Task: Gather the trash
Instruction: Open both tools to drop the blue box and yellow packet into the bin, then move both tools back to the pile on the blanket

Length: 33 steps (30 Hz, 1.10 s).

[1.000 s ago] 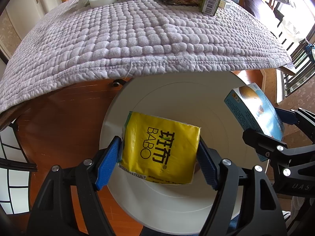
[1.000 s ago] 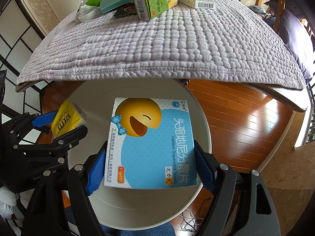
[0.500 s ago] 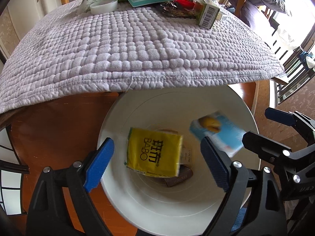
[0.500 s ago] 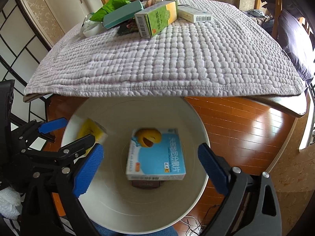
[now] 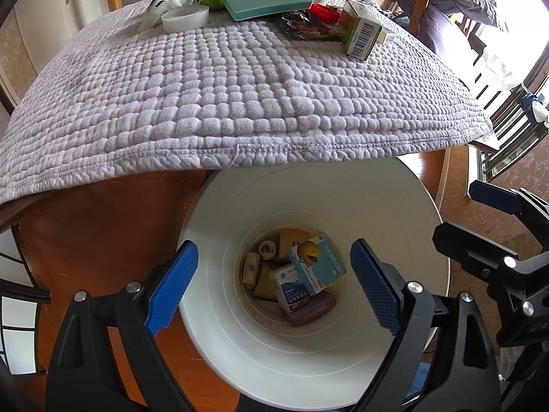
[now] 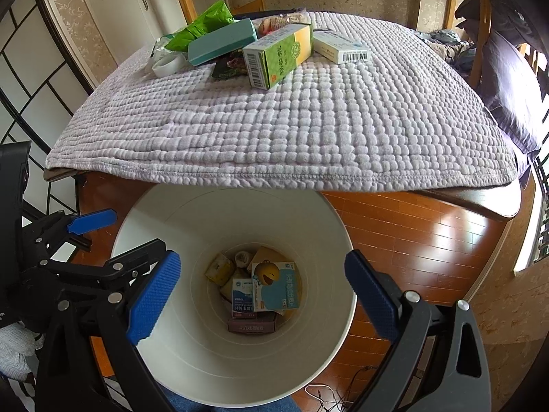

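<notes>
The left gripper (image 5: 274,288) and right gripper (image 6: 262,295) hang side by side, tilted steeply downward. Both jaws stand wide and empty.

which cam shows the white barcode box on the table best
The right wrist view: the white barcode box lies fully visible beside the green box. In the left wrist view only a sliver peeks out behind the green box.

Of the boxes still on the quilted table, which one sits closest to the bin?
The green and yellow box, barcode end toward the bin. The white box and the teal box lie farther back.
</notes>
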Tool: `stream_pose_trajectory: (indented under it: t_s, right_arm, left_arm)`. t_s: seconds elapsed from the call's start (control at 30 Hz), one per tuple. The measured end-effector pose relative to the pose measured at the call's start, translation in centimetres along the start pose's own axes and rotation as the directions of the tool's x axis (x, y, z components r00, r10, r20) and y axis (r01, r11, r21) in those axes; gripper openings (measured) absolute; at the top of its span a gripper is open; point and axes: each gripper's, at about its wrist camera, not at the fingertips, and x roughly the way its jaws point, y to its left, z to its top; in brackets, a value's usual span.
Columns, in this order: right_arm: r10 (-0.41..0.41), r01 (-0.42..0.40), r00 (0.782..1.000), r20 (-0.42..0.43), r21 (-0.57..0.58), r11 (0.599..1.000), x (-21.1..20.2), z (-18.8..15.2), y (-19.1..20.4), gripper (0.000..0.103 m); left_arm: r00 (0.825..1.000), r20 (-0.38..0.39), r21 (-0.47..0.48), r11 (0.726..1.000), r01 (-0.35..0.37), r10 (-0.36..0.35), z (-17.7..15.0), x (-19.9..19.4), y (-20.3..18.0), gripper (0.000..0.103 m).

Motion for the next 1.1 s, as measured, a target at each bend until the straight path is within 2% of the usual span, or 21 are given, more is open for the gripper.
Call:
stream_pose_trajectory:
  t_s: [0.27,0.47,0.57,0.6,0.8,0.93,1.1]
  right_arm:
    - [0.022,-0.02,0.996,0.091,-0.015,1.0,-3.3,1.8,0.7,0.095]
    - [0.003,0.004,0.989,0.147,-0.046,0.999,-4.3,4.0,1.4,0.094]
    - [-0.03,0.039,0.986,0.161,-0.052,0.998,-4.0,5.0,1.5,0.091]
    - [-0.042,0.05,0.986,0.161,-0.05,0.997,-3.8,5.3,1.4,0.087]
    - [-0.104,0.108,0.98,0.17,-0.017,0.994,-3.2,6.9,-0.3,0.087]
    - [-0.08,0.079,0.983,0.167,0.012,0.997,-3.0,7.8,-1.3,0.087]
    - [-0.077,0.077,0.982,0.172,0.006,0.997,-1.8,9.1,-0.1,0.087]
  left_arm:
    - [0.997,0.082,0.027,1.0,-0.006,0.004,0.9,-4.6,0.4,0.092]
    - [0.986,0.164,0.029,0.999,-0.042,0.036,2.1,-7.6,0.9,0.091]
    - [0.981,0.189,0.035,0.997,-0.062,0.054,3.2,-7.6,0.7,0.088]
    - [0.98,0.193,0.036,0.997,-0.064,0.056,3.5,-7.7,0.8,0.087]
    - [0.979,0.194,0.035,0.997,-0.068,0.06,5.2,-6.6,0.9,0.081]
    - [0.979,0.196,0.041,0.997,-0.064,0.055,6.5,-5.9,0.9,0.08]
    - [0.976,0.209,0.066,0.995,-0.08,0.064,8.9,-5.1,1.2,0.076]
